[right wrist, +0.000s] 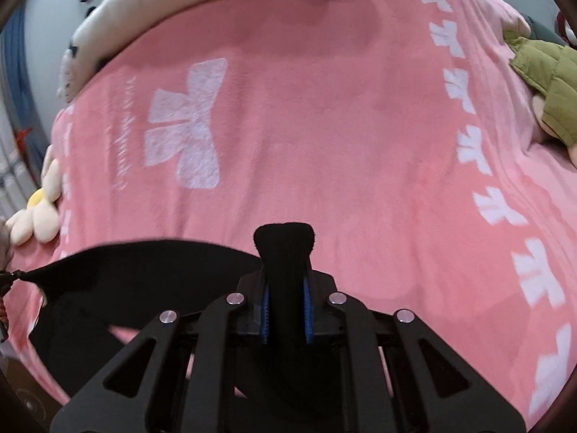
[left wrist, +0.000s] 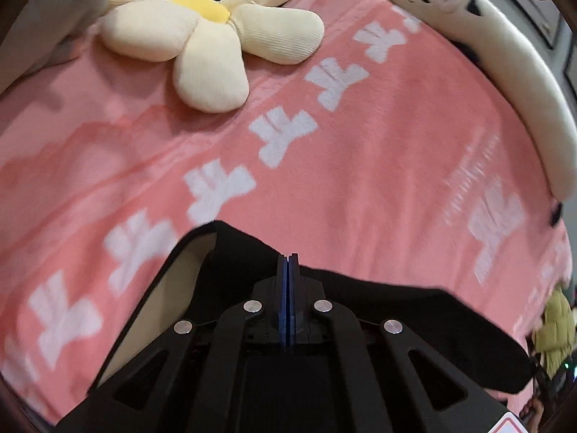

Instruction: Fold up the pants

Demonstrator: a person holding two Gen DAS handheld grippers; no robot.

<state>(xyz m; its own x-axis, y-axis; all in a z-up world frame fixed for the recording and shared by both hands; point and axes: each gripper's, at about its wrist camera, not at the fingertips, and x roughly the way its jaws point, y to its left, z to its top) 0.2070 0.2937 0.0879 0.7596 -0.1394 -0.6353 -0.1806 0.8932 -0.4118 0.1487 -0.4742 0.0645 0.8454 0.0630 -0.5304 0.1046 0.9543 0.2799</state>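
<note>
The black pants (left wrist: pixel 414 310) hang stretched between my two grippers above a pink blanket (left wrist: pixel 360 166). My left gripper (left wrist: pixel 287 263) is shut on the pants' edge, with a cream inner lining (left wrist: pixel 180 288) showing to its left. In the right wrist view my right gripper (right wrist: pixel 285 310) is shut on a bunched fold of the pants (right wrist: pixel 285 249) that sticks up between the blue pads. The rest of the cloth (right wrist: pixel 144 270) sweeps left toward the other gripper.
A cream flower cushion (left wrist: pixel 202 39) lies at the far left of the bed. A long white plush (left wrist: pixel 505 72) runs along the far edge. An olive green padded item (right wrist: pixel 544 83) lies at the right edge. The blanket (right wrist: pixel 324 126) has white bow prints.
</note>
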